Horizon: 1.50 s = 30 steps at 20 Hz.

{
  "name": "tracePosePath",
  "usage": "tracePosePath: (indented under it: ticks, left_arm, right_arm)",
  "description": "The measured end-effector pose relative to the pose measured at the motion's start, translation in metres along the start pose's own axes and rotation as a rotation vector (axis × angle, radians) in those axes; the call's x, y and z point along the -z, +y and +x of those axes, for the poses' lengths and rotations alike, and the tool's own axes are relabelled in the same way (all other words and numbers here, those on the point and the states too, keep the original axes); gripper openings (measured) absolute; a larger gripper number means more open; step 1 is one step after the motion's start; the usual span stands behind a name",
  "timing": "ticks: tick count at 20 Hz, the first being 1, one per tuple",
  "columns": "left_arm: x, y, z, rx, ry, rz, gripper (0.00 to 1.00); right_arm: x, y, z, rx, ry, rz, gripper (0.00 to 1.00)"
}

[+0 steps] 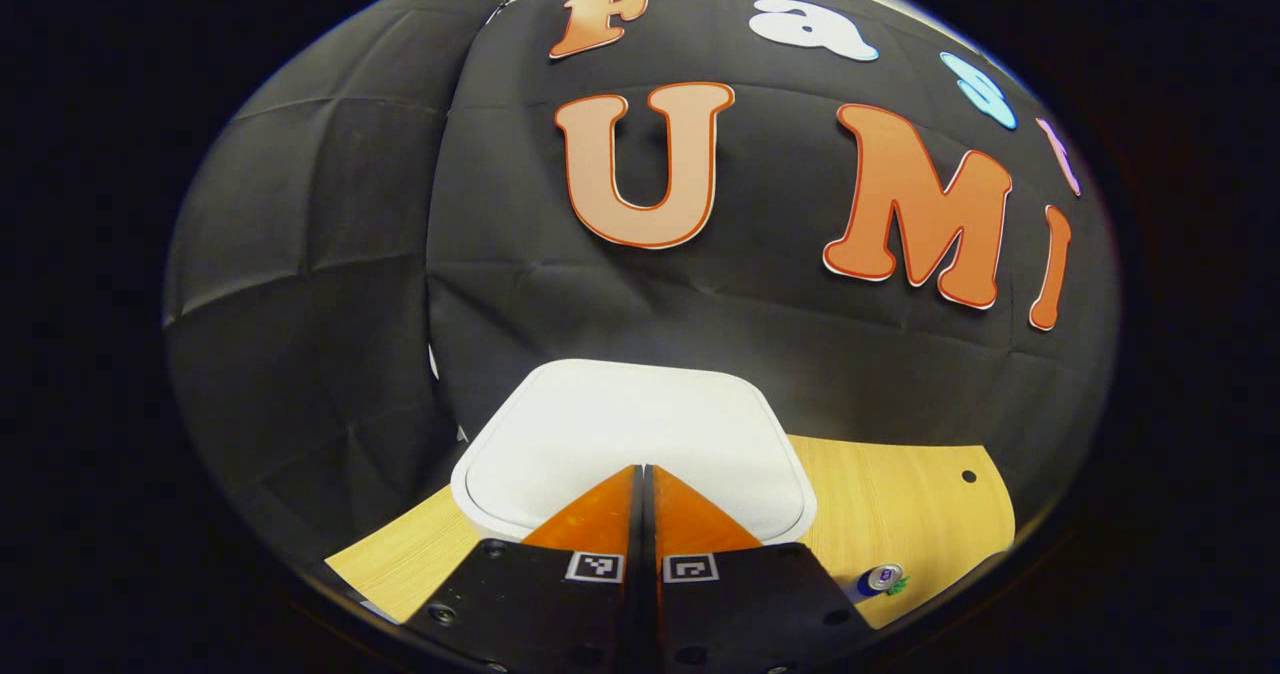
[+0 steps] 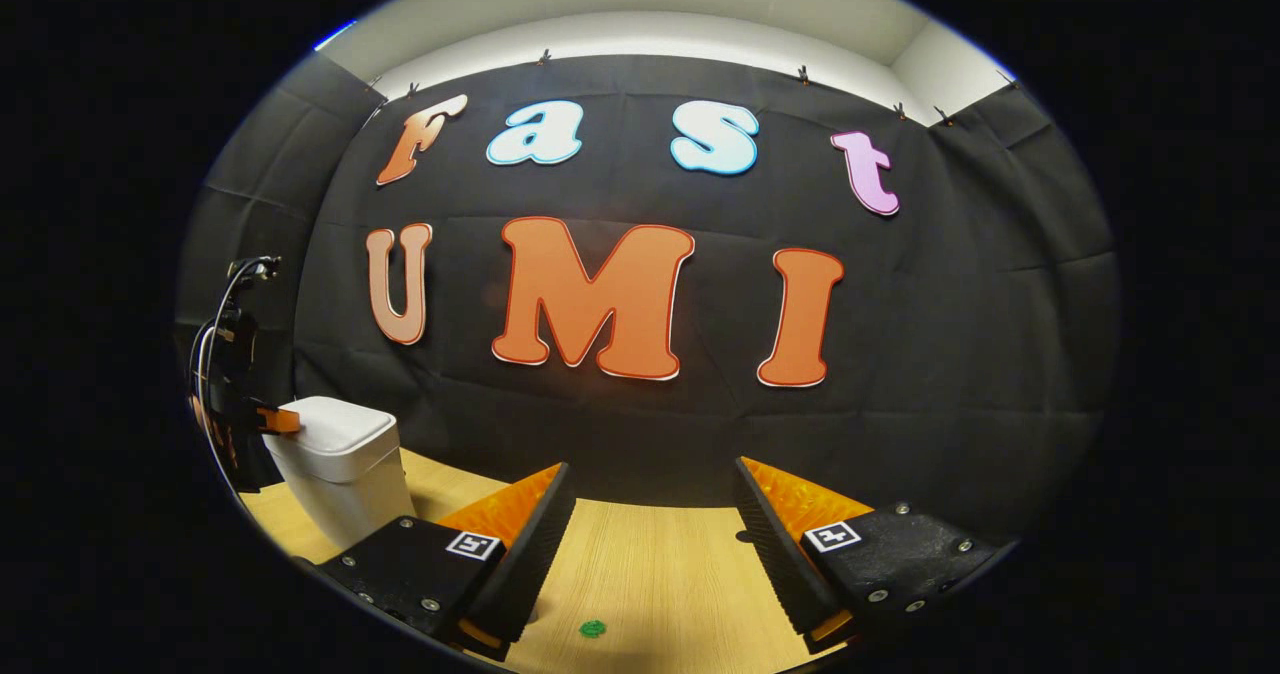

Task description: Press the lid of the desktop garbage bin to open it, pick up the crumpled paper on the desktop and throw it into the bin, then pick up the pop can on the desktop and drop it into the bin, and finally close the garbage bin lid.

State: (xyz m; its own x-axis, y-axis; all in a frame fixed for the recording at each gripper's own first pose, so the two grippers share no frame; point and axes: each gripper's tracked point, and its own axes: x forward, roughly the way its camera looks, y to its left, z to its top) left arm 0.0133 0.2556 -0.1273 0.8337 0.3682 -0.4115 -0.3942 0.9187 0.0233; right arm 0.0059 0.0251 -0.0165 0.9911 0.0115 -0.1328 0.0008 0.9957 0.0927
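Wood-grain desktop (image 2: 650,574) meets creased black cloth wall (image 2: 950,354).

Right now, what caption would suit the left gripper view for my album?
Closed left gripper poised over the white bin lid, pop can waiting on the wooden desk.

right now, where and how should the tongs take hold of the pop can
The pop can stands upright on the desk, right of the bin, top end showing. Best to grip its round side wall at mid-height, coming in level from the side, probably with the open right tongs.
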Motion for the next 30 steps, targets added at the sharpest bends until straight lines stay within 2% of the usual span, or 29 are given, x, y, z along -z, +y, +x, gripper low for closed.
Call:
tracePosePath:
  ticks: [5, 8, 11, 13, 16, 20, 21, 22, 23, 24, 26, 27, 29, 30]
  left_arm:
    - [0.003, 0.000, -0.006, -0.014, 0.018, 0.023, 0.00]
    - [-0.014, 0.002, -0.017, -0.025, -0.048, -0.009, 0.01]
    - [-0.050, -0.003, -0.036, -0.022, -0.190, -0.005, 0.01]
    - [-0.067, -0.002, -0.047, -0.033, -0.263, 0.007, 0.09]
    - [-0.080, -0.007, -0.059, -0.030, -0.310, 0.029, 0.21]
    - [-0.088, -0.020, -0.077, 0.011, -0.356, 0.013, 0.26]
    - [-0.092, -0.025, -0.084, 0.025, -0.372, 0.010, 0.30]
    - [-0.095, -0.030, -0.091, 0.039, -0.386, 0.010, 0.40]
    - [-0.097, -0.036, -0.098, 0.052, -0.401, 0.014, 0.43]
    - [-0.100, -0.043, -0.104, 0.070, -0.413, 0.017, 0.56]
    - [-0.104, -0.057, -0.116, 0.103, -0.428, 0.025, 0.70]
    - [-0.105, -0.063, -0.123, 0.119, -0.434, 0.029, 0.70]
    - [-0.105, -0.078, -0.136, 0.150, -0.452, 0.027, 0.78]
    - [-0.106, -0.083, -0.142, 0.159, -0.464, 0.026, 0.86]
  right_arm:
    - [0.002, 0.002, 0.001, -0.019, 0.000, 0.002, 0.94]
    - [0.006, 0.001, 0.002, -0.026, 0.008, 0.011, 0.94]
    - [0.009, 0.001, 0.004, -0.028, 0.016, 0.014, 0.94]
    - [0.012, 0.001, 0.005, -0.031, 0.023, 0.013, 0.94]
    - [0.016, 0.002, 0.005, -0.036, 0.027, 0.005, 0.94]
    - [0.028, 0.004, 0.001, -0.060, 0.047, 0.038, 0.94]
    - [0.032, 0.004, -0.001, -0.066, 0.056, 0.055, 0.94]
    - [0.036, 0.005, -0.001, -0.070, 0.066, 0.068, 0.94]
    - [0.041, 0.006, 0.000, -0.074, 0.073, 0.077, 0.94]
    - [0.046, 0.006, 0.001, -0.076, 0.078, 0.080, 0.94]
    - [0.056, 0.007, 0.003, -0.085, 0.093, 0.091, 0.94]
    - [0.063, 0.009, 0.004, -0.093, 0.104, 0.097, 0.94]
    - [0.077, 0.012, 0.006, -0.104, 0.127, 0.093, 0.94]
    - [0.085, 0.014, 0.008, -0.112, 0.137, 0.088, 0.95]
